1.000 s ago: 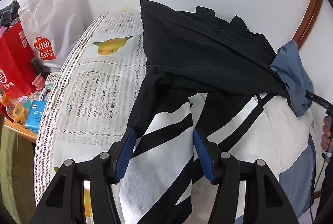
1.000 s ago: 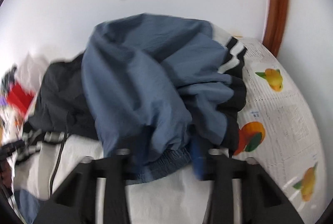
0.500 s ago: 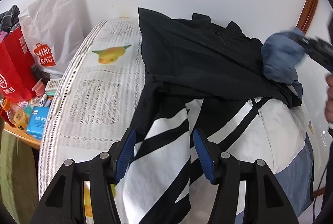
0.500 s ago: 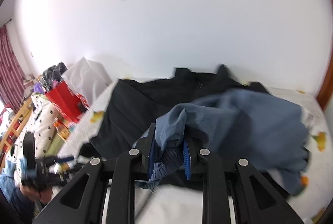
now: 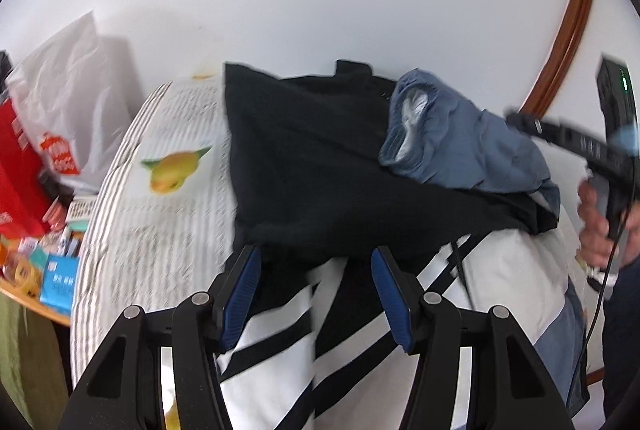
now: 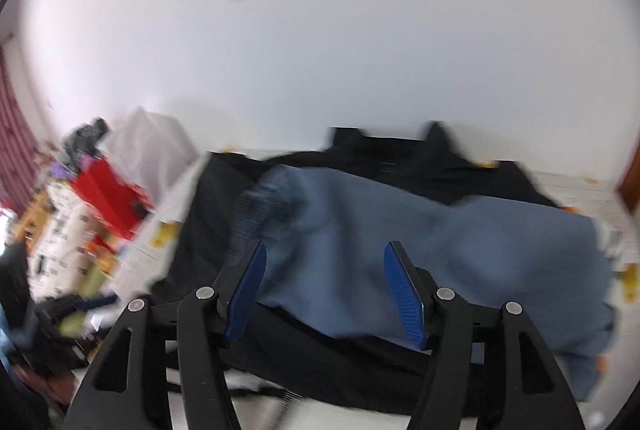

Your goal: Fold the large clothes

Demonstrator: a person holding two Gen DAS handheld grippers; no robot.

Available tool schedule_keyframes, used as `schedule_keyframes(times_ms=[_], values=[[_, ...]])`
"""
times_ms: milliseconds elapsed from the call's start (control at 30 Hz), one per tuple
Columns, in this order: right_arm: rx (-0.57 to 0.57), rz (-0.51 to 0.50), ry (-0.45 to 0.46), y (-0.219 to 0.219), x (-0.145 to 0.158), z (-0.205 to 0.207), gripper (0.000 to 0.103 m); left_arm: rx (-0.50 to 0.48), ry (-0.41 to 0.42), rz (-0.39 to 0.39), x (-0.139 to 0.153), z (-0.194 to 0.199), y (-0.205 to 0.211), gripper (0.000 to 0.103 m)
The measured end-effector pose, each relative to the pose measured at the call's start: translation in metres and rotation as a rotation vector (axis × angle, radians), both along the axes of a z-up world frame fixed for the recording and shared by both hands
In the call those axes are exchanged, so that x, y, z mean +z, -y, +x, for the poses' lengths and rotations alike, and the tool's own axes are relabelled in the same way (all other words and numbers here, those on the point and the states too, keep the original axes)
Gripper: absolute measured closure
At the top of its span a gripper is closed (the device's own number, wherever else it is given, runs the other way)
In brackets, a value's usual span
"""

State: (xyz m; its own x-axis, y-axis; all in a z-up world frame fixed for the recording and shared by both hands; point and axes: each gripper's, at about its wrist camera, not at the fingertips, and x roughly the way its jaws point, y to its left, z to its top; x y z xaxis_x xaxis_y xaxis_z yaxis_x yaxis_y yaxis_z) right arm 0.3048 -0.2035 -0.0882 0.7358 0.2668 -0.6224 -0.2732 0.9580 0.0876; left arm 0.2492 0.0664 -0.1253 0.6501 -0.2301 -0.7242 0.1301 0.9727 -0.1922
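A large jacket lies spread on the bed. Its black upper part is far from me, its white and black striped part is near. The blue sleeve lies folded across the black part. My left gripper is open and empty, just above the striped part. My right gripper is open and empty above the blue sleeve; it also shows at the right edge of the left wrist view, held by a hand.
The bed sheet has a fruit print. A white shopping bag and a red bag stand at the left by the wall. A low table with small boxes is left of the bed.
My right gripper carried the blue sleeve up and over the black part, then opened and let it go. My left gripper moved forward a little and stayed open.
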Motion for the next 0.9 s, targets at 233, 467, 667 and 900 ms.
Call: schedule_keyframes(times_ms=[233,467,667,900], values=[[-0.152,-0.111,-0.014,0.091,-0.01,-0.027,0.051,-0.034,0.028,-0.031,0.015,0.027,0.03,0.048],[-0.242,-0.152,-0.032,0.152,-0.022,-0.046,0.051,-0.078,0.035,-0.054,0.017,0.053,0.056,0.048],[-0.267,-0.151,-0.032,0.174,-0.031,-0.055,0.051,-0.119,0.026,-0.072,0.01,0.076,0.074,0.048],[-0.277,-0.136,-0.025,0.184,-0.04,-0.058,0.051,-0.134,0.008,-0.092,-0.005,0.108,0.079,0.048]])
